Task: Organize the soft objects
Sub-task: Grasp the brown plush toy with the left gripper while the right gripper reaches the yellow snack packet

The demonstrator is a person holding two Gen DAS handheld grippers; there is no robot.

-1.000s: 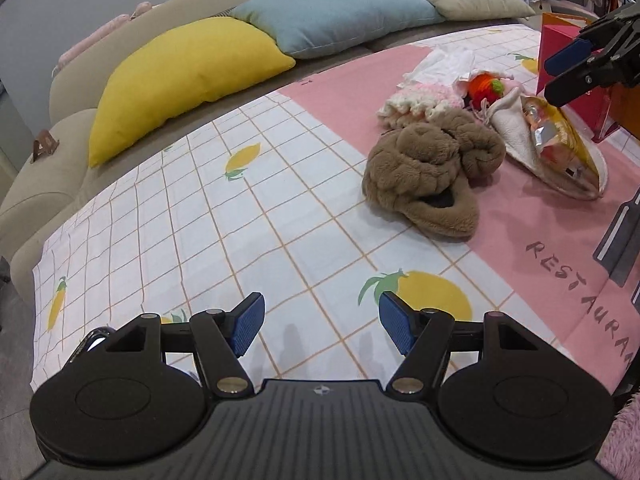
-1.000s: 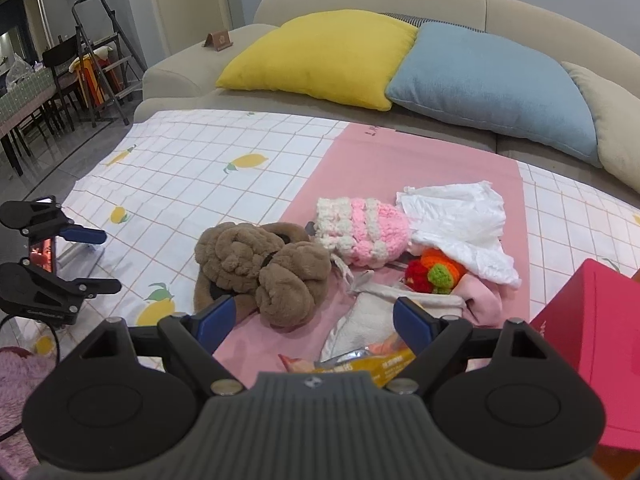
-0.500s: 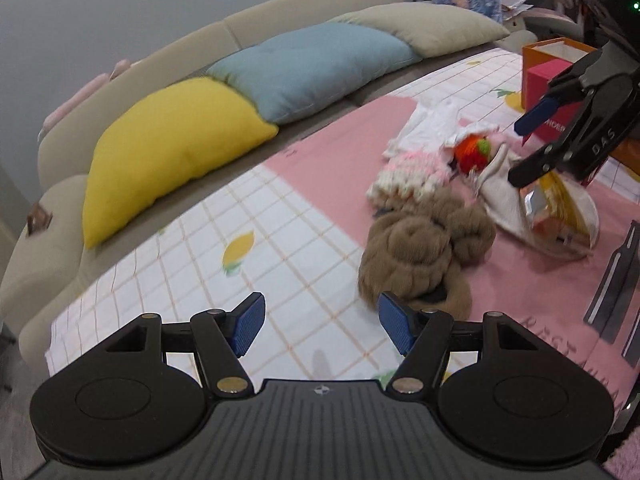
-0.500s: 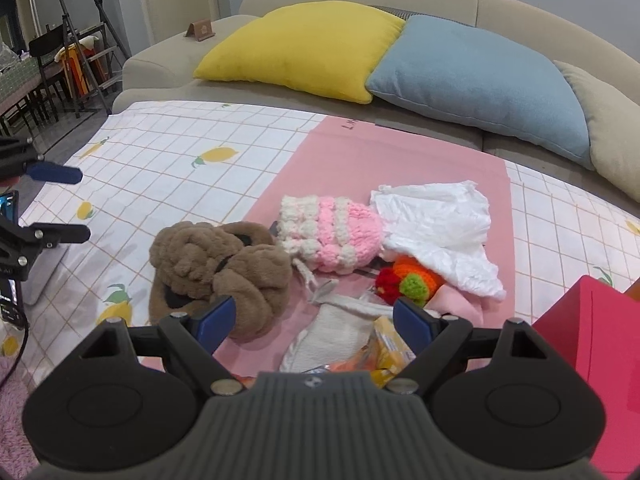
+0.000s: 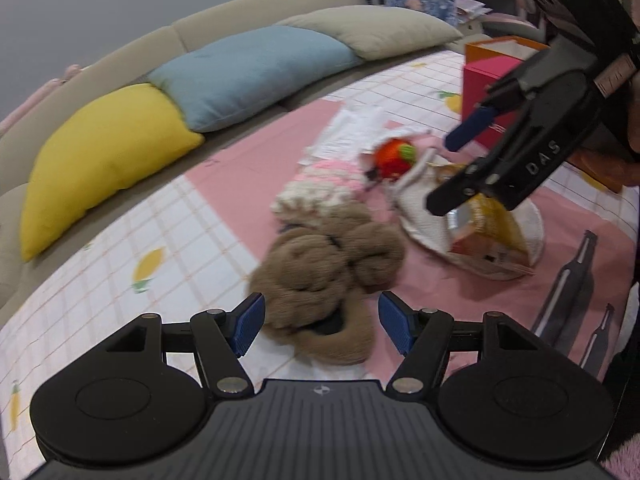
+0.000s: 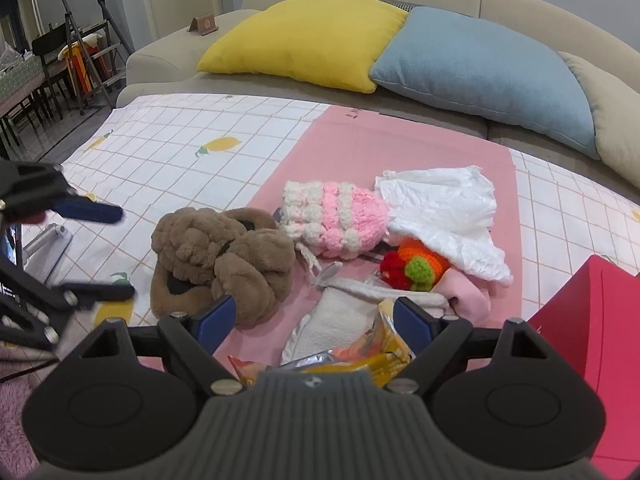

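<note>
Left hand-held gripper (image 5: 320, 322) hangs wide open and empty just short of the brown slippers (image 5: 328, 276), which show between its blue pads without touching them. Right hand-held gripper (image 6: 310, 320) is equally wide and holds nothing, poised above a snack bag (image 6: 360, 356) on a white pouch (image 6: 340, 312).

The slippers lie in a heap on the table (image 6: 180, 160), at the seam of the checked cloth and the pink mat. Just behind them, toward the sofa, sits the pink knit hat (image 6: 336, 220); beyond the hat are a white garment (image 6: 440, 208) and an orange knit toy (image 6: 416, 260). A red box (image 6: 600, 320) stands on the far side of the pile from the slippers.

The slippers look light, plush and squashy, so they should give under the pads rather than slip. A pinch across the thick folded upper, or over both slippers where they overlap, seems safest; a shallow bite on fur alone may pull loose
</note>
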